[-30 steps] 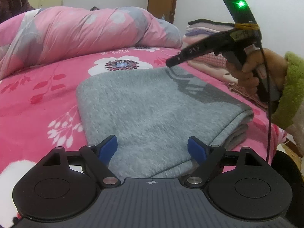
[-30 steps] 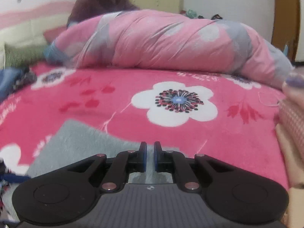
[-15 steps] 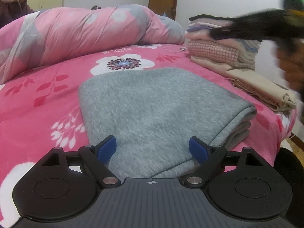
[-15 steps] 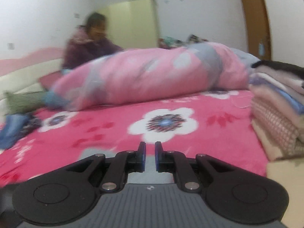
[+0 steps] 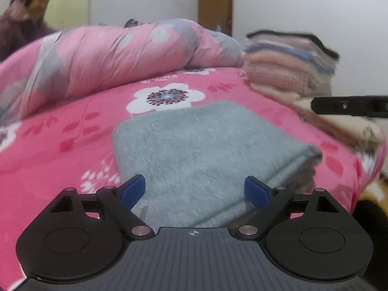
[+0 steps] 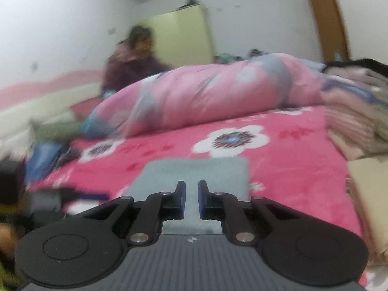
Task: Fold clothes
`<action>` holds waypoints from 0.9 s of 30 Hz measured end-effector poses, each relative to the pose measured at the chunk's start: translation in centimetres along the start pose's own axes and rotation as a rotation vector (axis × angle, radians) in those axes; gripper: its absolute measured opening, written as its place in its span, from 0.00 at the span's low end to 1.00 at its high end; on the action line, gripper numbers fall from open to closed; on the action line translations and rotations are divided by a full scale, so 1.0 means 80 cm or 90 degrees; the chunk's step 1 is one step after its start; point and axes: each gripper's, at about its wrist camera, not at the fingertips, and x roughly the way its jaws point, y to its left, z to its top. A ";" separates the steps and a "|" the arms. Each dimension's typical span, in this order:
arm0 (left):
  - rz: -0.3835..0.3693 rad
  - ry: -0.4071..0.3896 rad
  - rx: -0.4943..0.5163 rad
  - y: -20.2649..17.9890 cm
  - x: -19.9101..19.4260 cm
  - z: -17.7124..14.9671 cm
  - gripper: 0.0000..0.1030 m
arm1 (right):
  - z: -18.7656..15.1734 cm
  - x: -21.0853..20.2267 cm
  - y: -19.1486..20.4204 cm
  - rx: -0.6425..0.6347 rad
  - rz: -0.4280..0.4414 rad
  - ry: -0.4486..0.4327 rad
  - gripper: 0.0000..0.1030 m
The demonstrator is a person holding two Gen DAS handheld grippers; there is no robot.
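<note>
Grey fleece, already folded into a thick rectangle, is seen as the folded garment (image 5: 206, 150) lying flat on the pink flowered bedspread (image 5: 60, 150), near the front edge of the bed. It is probably placed there so that both tools can reach it and the folds can be pressed flat. Just behind it to the right a stack of folded clothes (image 5: 288, 65) is kept, which is judged to be where finished pieces are collected. A rolled pink quilt (image 5: 116, 58) is pushed to the back, well apart from the work.

The left gripper (image 5: 194, 190) is held low over the near edge of the garment, pointing gently downward; its jaws are opening and nothing is pressed between the pads. The right gripper (image 6: 191, 198) is held at the right side, nearly level, with its fingers almost together and nothing gripped.
</note>
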 end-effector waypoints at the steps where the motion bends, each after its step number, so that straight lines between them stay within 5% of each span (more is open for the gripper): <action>1: 0.004 0.015 0.003 -0.002 0.005 -0.006 0.88 | -0.015 0.012 0.004 -0.010 -0.010 0.029 0.11; 3: 0.010 0.030 -0.006 -0.003 0.010 -0.015 0.88 | -0.050 0.055 0.002 0.011 -0.063 0.127 0.10; 14: -0.003 -0.026 -0.075 0.011 -0.032 -0.009 0.88 | 0.002 -0.012 0.024 0.056 -0.056 -0.028 0.11; 18: 0.002 0.021 -0.097 -0.001 -0.012 -0.029 0.89 | -0.029 0.067 0.005 0.094 -0.082 0.104 0.27; 27: -0.020 -0.005 -0.130 0.006 -0.054 -0.038 0.90 | -0.047 0.060 0.018 0.069 -0.104 0.063 0.31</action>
